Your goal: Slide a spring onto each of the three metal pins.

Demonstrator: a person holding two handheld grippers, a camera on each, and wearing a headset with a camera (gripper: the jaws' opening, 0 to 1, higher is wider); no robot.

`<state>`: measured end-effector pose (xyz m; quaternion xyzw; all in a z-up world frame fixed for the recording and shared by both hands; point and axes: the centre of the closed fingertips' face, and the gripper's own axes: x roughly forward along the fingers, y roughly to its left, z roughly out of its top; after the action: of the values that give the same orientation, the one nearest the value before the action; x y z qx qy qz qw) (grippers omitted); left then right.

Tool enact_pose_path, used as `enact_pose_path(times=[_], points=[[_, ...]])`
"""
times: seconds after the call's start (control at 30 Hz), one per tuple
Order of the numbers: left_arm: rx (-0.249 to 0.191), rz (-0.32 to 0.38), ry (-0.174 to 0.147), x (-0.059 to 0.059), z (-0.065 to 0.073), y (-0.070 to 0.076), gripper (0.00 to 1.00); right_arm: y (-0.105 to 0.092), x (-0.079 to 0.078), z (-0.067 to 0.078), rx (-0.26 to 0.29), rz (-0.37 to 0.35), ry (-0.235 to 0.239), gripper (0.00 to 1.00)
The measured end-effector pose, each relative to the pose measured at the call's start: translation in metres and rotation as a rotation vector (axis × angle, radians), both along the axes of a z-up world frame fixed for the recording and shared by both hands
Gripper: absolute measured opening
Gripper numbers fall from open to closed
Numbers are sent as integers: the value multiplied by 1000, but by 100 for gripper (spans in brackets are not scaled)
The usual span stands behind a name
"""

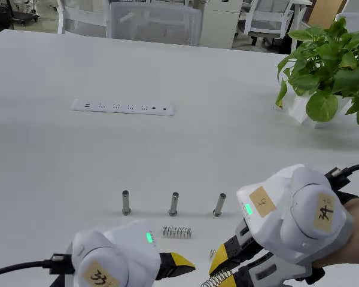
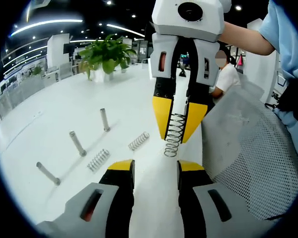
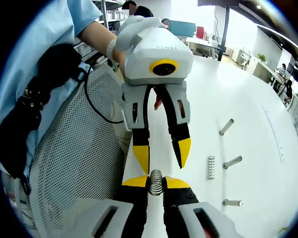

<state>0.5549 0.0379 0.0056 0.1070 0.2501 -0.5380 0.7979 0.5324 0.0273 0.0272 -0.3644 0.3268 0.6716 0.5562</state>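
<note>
The right gripper (image 3: 155, 184), jaws closed, pinches one spring (image 3: 156, 177) between its yellow tips (image 3: 178, 183). The left gripper (image 2: 156, 167), facing it tip to tip, has its jaws parted and holds nothing. Three metal pins (image 1: 125, 202) stand upright in a row on the white table (image 1: 167, 143), all bare; a loose spring (image 1: 177, 231) lies flat just in front of the middle pin (image 1: 174, 203).

The left gripper (image 1: 178, 263) and right gripper (image 1: 219, 269) share one build: a rounded white shell, a green light (image 1: 149, 237), a tan sticker (image 1: 262, 201) with handwritten marks, and black jaws tipped in yellow. A black cable (image 1: 15, 270) leaves the rear of each. The person wears a light blue short-sleeved shirt (image 3: 44, 29).
</note>
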Motion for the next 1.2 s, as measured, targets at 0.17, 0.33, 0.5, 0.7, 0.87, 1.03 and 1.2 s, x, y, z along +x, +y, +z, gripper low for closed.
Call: enact_pose_path(times=[0.17,0.33,0.5,0.7,0.87,1.03,1.2], points=[[-5,91,-4,11,0,18,42,0,4,1,-10,12,-5,6],[-3,168,3,18,-2,36,51,1,7,1,-18,28,-9,6],[-9,266,-7,29,-3,56,59,2,11,2,-26,42,-15,6],[-14,353,-19,37,-1,78,69,3,14,2,-32,59,-22,6],[-12,429,-39,43,0,93,82,5,17,2,-36,67,-21,6],[11,471,-50,45,-2,104,98,7,20,2,-48,78,-27,6],[8,521,-47,48,-1,115,99,12,24,6,-48,99,-40,6]])
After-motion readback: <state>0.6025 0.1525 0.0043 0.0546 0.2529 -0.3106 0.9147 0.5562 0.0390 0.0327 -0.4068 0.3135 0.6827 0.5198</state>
